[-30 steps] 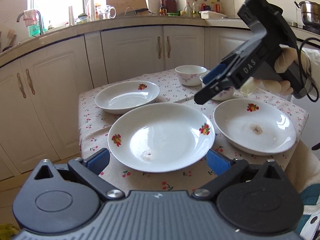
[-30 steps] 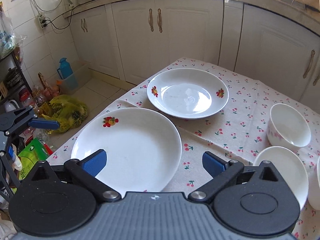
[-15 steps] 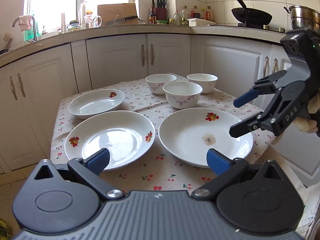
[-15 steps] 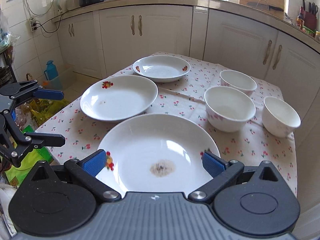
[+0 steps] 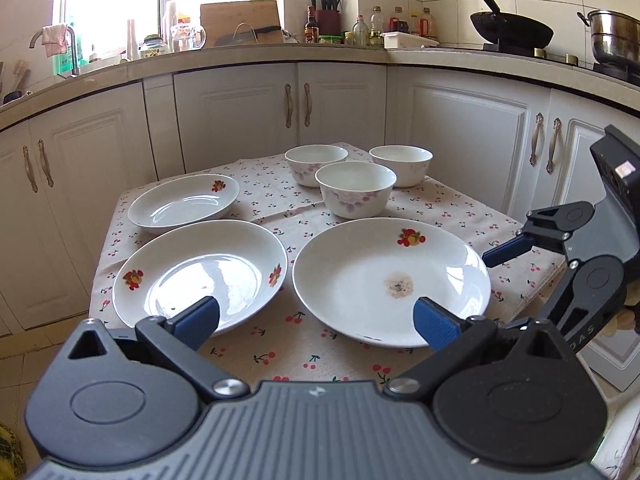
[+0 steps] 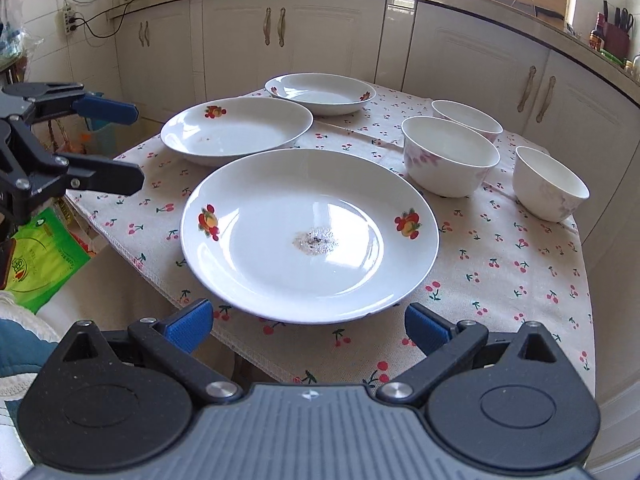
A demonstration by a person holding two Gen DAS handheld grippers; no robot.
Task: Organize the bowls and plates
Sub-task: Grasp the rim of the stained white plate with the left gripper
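Clearly both the left gripper and right gripper hang spread and empty over the near table edge. Nearest lies the stained plate (glazed china: stiff, slick, breakable); its thin raised rim looks the best hold.

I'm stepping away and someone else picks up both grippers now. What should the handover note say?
Left gripper: open, empty, held short of the table's near edge.
Right gripper: open, empty, just in front of the stained plate.
On the tablecloth: three plates lying apart, the stained plate nearest, the middle plate behind it, the small plate farthest. Three bowls stand upright and separate on the right.
Done: nothing stacked yet.
Left: probably stack the plates, nest the bowls; the stain may need washing first.
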